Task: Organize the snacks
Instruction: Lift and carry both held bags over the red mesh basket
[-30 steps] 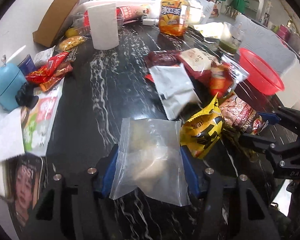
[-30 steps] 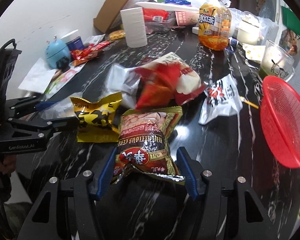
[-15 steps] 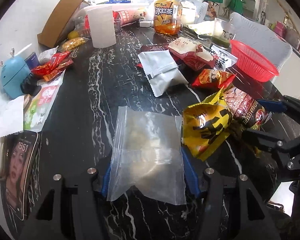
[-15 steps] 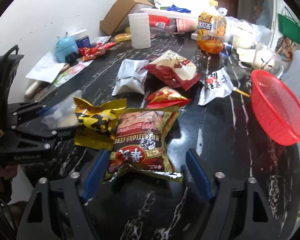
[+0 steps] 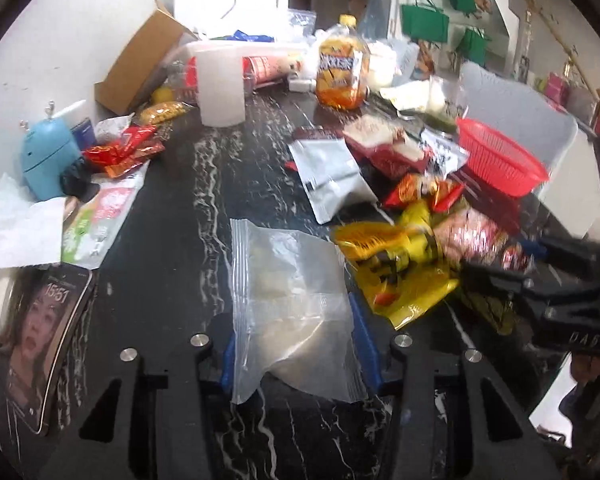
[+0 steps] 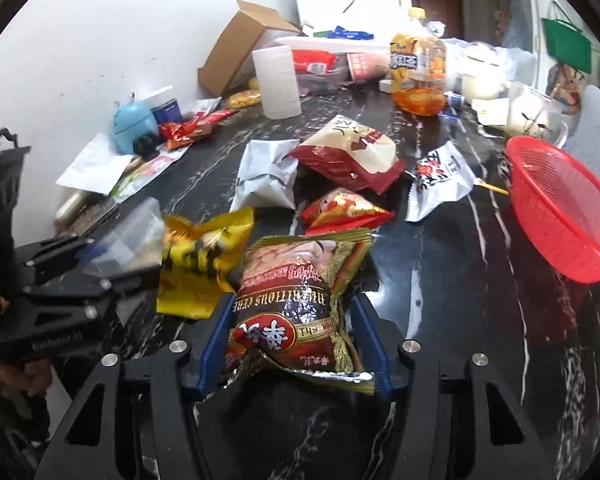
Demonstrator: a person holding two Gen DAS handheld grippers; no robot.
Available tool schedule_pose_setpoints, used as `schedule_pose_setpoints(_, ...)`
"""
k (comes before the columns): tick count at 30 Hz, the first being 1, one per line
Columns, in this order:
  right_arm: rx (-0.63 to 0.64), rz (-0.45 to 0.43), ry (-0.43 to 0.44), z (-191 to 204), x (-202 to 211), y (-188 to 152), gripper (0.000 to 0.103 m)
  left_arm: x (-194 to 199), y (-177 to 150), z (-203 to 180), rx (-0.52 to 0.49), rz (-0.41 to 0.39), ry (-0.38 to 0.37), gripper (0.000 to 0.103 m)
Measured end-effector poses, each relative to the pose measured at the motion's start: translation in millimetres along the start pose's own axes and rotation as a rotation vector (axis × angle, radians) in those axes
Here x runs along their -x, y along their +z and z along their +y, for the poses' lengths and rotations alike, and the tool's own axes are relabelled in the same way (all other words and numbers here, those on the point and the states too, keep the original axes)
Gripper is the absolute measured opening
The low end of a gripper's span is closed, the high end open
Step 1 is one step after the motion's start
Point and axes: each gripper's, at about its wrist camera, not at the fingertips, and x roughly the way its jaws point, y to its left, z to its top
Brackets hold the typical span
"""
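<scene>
A clear zip bag [image 5: 284, 264] sits between the blue fingers of my left gripper [image 5: 292, 316], whose jaws are closing and pinch its sides. My right gripper [image 6: 294, 300] is closing on a red-and-green cereal packet [image 6: 296, 264], which is squeezed between its fingers. A yellow packet [image 6: 200, 264] lies crumpled between the two grippers, beside the cereal packet and close to the clear bag [image 6: 132, 236]. The red basket [image 6: 560, 208] stands empty at the right on the black marble table [image 6: 440, 280].
Loose packets lie mid-table: a silver one [image 5: 332, 176], a red-and-white one [image 6: 348, 152], a small red one [image 6: 344, 208], a white one [image 6: 436, 180]. A tea bottle [image 6: 418, 72], paper roll [image 6: 276, 82] and cardboard box [image 6: 240, 44] stand behind. A phone [image 5: 40, 340] lies at the left edge.
The right jaws widened around the cereal packet half a second ago and have narrowed onto it again. The left jaws have narrowed on the clear bag. Both hands have shifted across the table.
</scene>
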Motion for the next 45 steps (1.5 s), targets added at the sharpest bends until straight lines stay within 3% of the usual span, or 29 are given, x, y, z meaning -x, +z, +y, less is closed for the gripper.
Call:
schedule_pose_setpoints(15,0.069,-0.044,-0.037,12.3,37.7,-15.7,0.046,39.8,0.8,-16.0,-0.037,-0.084,-0.028,0.040)
schedule_pose_setpoints(23,0.053,-0.025,-0.076,13.4,56.2,-23.8,0.048,65.9,0.3,-37.3,-0.070,-0.117,-0.129,0.040)
schedule_pose_setpoints(27,0.060,-0.009,-0.058,14.8,54.4,-26.9,0.069,64.5,-1.2,-43.5,-0.066,-0.101,-0.161,0.040)
schedule_pose_setpoints(29,0.058,-0.001,-0.059,14.0,51.2,-28.2,0.070,62.9,-2.1,-44.4,-0.063,-0.095,-0.160,0.040)
schedule_pose_setpoints(31,0.047,0.017,-0.072,11.1,45.3,-28.5,0.079,61.3,-3.8,-45.0,-0.060,-0.088,-0.157,0.040)
schedule_pose_setpoints(35,0.040,0.048,-0.102,7.2,33.9,-27.0,0.081,58.4,-6.0,-44.5,-0.054,-0.076,-0.155,0.040)
schedule_pose_setpoints(37,0.028,0.089,-0.074,6.0,26.6,-26.5,0.081,57.3,-7.1,-43.6,-0.052,-0.072,-0.152,0.040)
schedule_pose_setpoints(39,0.023,0.112,-0.050,6.3,21.4,-27.0,0.075,55.9,-7.7,-42.7,-0.049,-0.068,-0.143,0.040)
schedule_pose_setpoints(40,0.035,0.114,-0.050,7.7,19.0,-27.6,0.054,55.2,-7.8,-42.5,-0.049,-0.066,-0.141,0.040)
schedule_pose_setpoints(45,0.058,0.081,-0.053,10.5,21.3,-26.5,0.049,52.1,-8.0,-42.3,-0.042,-0.058,-0.136,0.040)
